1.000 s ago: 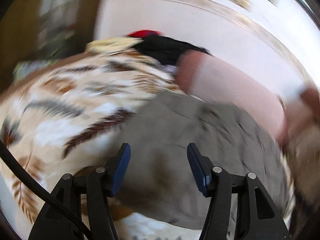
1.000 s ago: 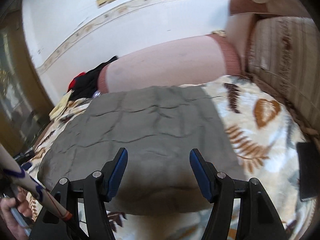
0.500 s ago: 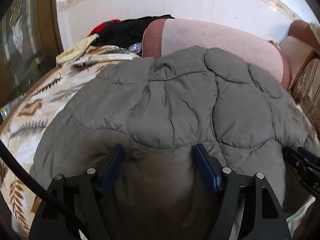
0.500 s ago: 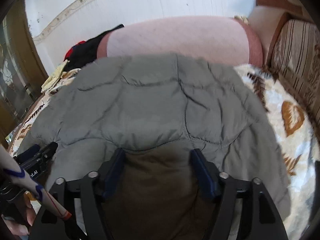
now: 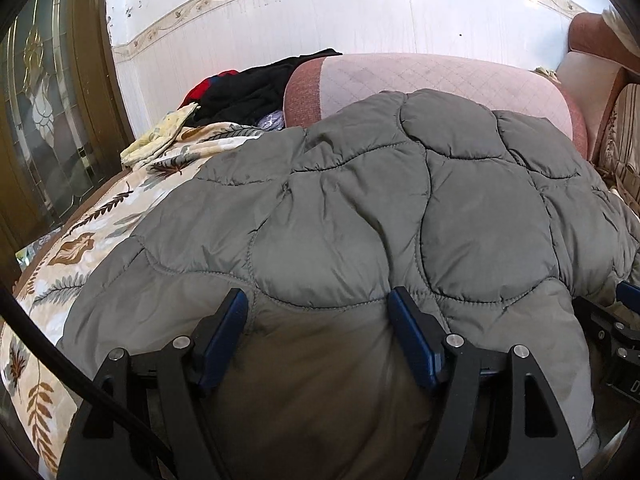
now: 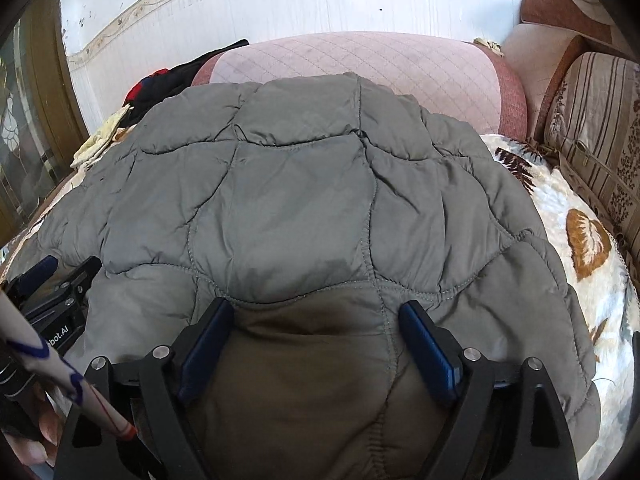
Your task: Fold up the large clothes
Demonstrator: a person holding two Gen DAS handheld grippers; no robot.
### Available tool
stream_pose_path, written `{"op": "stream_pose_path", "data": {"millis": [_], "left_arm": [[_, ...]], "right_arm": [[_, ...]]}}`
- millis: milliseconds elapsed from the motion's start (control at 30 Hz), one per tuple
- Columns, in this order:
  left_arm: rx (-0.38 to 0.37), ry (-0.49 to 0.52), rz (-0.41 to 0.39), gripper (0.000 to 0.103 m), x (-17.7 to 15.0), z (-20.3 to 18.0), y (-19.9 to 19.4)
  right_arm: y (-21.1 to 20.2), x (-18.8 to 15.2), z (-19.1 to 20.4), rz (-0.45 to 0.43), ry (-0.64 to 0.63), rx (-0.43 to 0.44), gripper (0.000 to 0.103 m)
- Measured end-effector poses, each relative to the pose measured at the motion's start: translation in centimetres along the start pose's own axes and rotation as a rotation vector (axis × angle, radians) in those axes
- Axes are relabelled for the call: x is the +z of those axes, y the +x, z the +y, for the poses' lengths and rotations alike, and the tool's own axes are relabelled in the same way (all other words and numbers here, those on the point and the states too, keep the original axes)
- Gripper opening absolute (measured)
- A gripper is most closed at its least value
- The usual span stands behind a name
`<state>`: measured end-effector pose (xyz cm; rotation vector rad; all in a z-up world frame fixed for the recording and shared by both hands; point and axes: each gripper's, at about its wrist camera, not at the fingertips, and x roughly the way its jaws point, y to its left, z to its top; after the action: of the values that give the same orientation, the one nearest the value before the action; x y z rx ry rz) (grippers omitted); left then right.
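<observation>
A grey quilted jacket (image 5: 360, 216) lies spread on a leaf-patterned blanket (image 5: 80, 248); it also fills the right wrist view (image 6: 304, 200). My left gripper (image 5: 318, 308) is open, its blue pads pressed down on the jacket's near edge, with fabric bulging between them. My right gripper (image 6: 316, 316) is open too and sits on the near edge the same way. Each gripper shows at the edge of the other's view: the right one (image 5: 616, 340) and the left one (image 6: 52, 292). The jacket's near hem is hidden under the grippers.
A pink quilted cushion (image 5: 420, 80) lies behind the jacket against the white wall. Dark clothes (image 5: 248, 88) and a yellow cloth (image 5: 160, 136) are piled at the back left. A striped sofa back (image 6: 592, 128) stands to the right. A glass-panelled door (image 5: 44, 112) is at left.
Both grippers have come down and forward from above the bed onto the jacket's near edge. The fabric now bulges between the open fingers. The left view has swung right to face the jacket.
</observation>
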<state>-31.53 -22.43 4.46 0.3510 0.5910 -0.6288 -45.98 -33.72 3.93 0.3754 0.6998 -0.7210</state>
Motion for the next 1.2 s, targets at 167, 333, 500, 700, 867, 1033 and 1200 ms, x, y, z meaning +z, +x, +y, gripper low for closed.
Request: {"op": "stream_pose_path", "data": {"millis": [167, 333, 500, 700, 867, 1033, 1200], "left_arm": [[-0.001, -0.001, -0.001, 0.073, -0.1, -0.1, -0.1], [-0.001, -0.001, -0.001, 0.073, 0.0, -0.2, 0.0], [-0.004, -0.007, 0.010, 0.073, 0.2, -0.1, 0.0], [-0.020, -0.022, 0.029, 0.073, 0.4, 0.3, -0.4], [-0.038, -0.038, 0.050, 0.073, 0.4, 0.9, -0.9], [-0.061, -0.094, 0.052, 0.073, 0.2, 2.9, -3.0], [0.016, -0.172, 0.065, 0.077, -1.7, 6.9, -5.0]], "right_arm": [[0.1, 0.0, 0.1, -0.002, -0.004, -0.002, 0.090], [0.1, 0.0, 0.1, -0.002, -0.006, -0.002, 0.090], [-0.2, 0.1, -0.2, 0.013, 0.007, 0.008, 0.090], [-2.2, 0.3, -0.8, 0.012, 0.028, 0.015, 0.090], [-5.1, 0.3, -2.0, -0.027, 0.071, -0.048, 0.090], [-8.1, -1.1, -4.2, -0.054, 0.158, -0.107, 0.090], [-8.7, -3.7, -4.5, -0.012, 0.151, -0.141, 0.090]]}}
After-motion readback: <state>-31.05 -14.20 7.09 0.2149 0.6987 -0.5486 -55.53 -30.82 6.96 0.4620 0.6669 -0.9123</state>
